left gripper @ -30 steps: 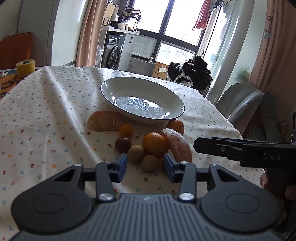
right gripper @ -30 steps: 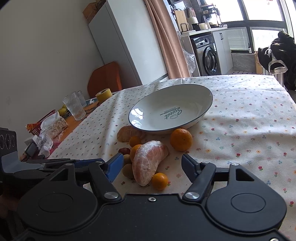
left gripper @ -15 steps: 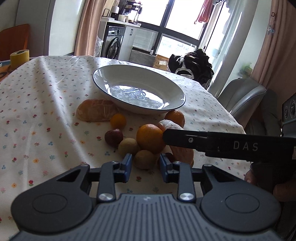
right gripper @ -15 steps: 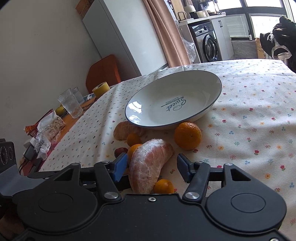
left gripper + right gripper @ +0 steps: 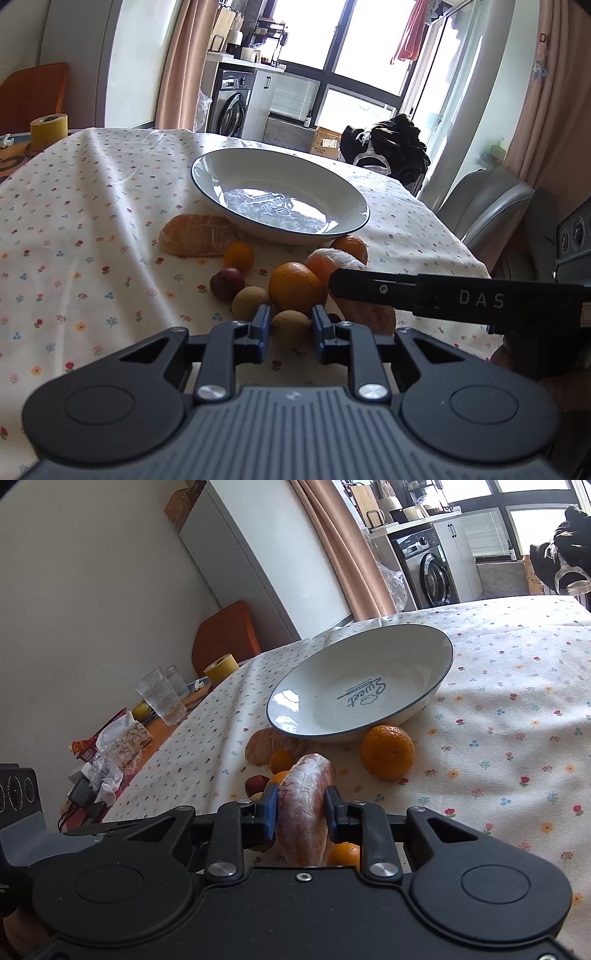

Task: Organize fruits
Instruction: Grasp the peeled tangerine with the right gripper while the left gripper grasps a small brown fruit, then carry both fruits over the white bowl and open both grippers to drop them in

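In plate (image 5: 436,686), "Sweet", right gripper (image 5: 461,297), "DAS"

The left gripper (image 5: 290,326) points toward 12 o'clock, low over the table, its blue-padded fingers (image 5: 261,325) drawn close on either side of a small tan fruit (image 5: 291,325); whether the pads actually press it is hard to tell. The right gripper (image 5: 302,808) is clamped on a peeled citrus segment (image 5: 304,808), both pads against its sides. In the left wrist view, the right gripper's black finger reaches in from 3 o'clock, with part of a hand (image 5: 517,363) behind it.
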